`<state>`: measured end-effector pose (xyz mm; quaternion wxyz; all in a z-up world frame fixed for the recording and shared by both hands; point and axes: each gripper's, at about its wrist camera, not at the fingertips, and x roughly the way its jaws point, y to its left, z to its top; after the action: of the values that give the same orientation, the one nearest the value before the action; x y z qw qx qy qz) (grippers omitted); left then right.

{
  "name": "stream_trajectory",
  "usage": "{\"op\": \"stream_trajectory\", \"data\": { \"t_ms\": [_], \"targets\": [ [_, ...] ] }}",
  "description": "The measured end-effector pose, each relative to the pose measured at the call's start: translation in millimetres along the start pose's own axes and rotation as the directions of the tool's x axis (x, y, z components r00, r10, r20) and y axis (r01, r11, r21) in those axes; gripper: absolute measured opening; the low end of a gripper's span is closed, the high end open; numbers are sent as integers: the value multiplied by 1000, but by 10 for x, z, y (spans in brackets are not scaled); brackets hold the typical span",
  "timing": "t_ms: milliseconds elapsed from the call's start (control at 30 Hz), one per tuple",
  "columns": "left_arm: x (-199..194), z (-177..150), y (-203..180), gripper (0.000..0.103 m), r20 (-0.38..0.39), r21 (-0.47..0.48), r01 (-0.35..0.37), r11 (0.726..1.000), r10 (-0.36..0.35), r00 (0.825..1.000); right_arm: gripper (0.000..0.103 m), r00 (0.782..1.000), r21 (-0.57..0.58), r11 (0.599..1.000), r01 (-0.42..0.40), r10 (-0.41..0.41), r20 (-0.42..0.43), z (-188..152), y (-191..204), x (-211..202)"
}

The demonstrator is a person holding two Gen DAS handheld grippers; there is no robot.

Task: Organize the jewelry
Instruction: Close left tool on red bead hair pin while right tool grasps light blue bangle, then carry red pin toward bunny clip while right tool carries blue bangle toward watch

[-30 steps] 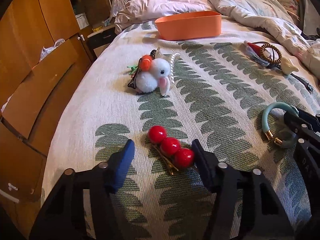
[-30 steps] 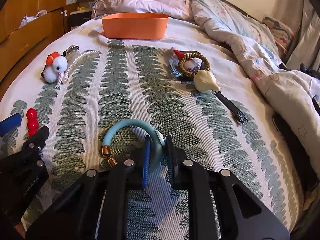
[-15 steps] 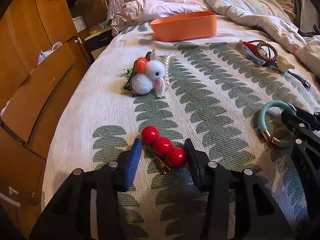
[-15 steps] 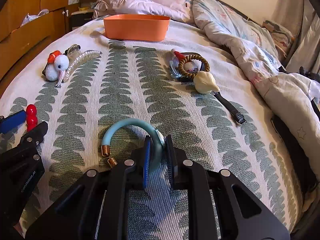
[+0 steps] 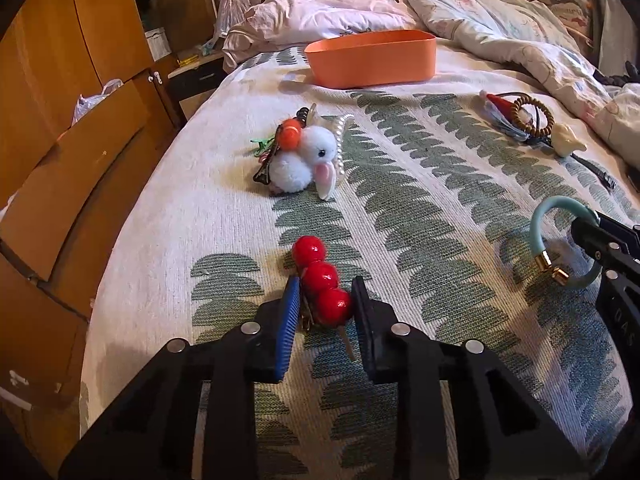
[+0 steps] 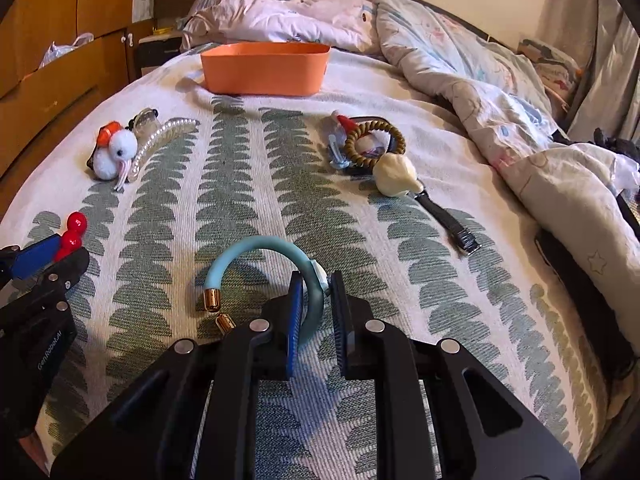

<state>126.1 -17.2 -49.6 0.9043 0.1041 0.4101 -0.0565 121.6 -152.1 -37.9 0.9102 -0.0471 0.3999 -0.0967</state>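
My left gripper [image 5: 325,300] is shut on a hair clip with three red balls [image 5: 320,278], low over the leaf-patterned bedspread. The clip also shows in the right wrist view [image 6: 72,230]. My right gripper [image 6: 314,294] is shut on a light blue open bracelet [image 6: 256,249] with gold end caps, which also shows in the left wrist view [image 5: 540,236]. An orange bin [image 5: 370,58] stands at the far side of the bed, also in the right wrist view [image 6: 264,68].
A white pom-pom bunny clip [image 5: 304,158] with a pearl hair claw [image 6: 160,144] lies mid-left. A brown bead bracelet [image 6: 374,142], a cream shell-shaped piece [image 6: 396,176] and a black watch strap [image 6: 448,220] lie to the right. A rumpled duvet [image 6: 500,112] lies far right, wooden cabinets [image 5: 60,120] left.
My left gripper's jaws have closed from wide open onto the red-ball clip. My right gripper has stayed shut on the blue bracelet and raised it slightly.
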Motion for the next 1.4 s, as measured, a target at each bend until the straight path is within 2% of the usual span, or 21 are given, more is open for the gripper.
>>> {"op": "stream_trajectory", "data": {
  "t_ms": [367, 567, 1000, 1400],
  "targets": [
    [-150, 95, 258, 28, 33, -60, 46, 997, -44, 998, 15, 999, 41, 999, -3, 1, 48, 85, -159, -154],
    [-295, 175, 369, 28, 80, -84, 78, 993, -71, 994, 15, 997, 74, 997, -10, 4, 80, 155, -287, -258],
    [-420, 371, 490, 27, 155, -106, 72, 992, -55, 986, 15, 989, 146, 988, -41, 19, 148, 376, -602, -456],
    [-313, 740, 500, 27, 194, -110, 75, 991, -53, 980, 15, 991, 182, 982, -50, 26, 131, 643, -814, -252]
  ]
}}
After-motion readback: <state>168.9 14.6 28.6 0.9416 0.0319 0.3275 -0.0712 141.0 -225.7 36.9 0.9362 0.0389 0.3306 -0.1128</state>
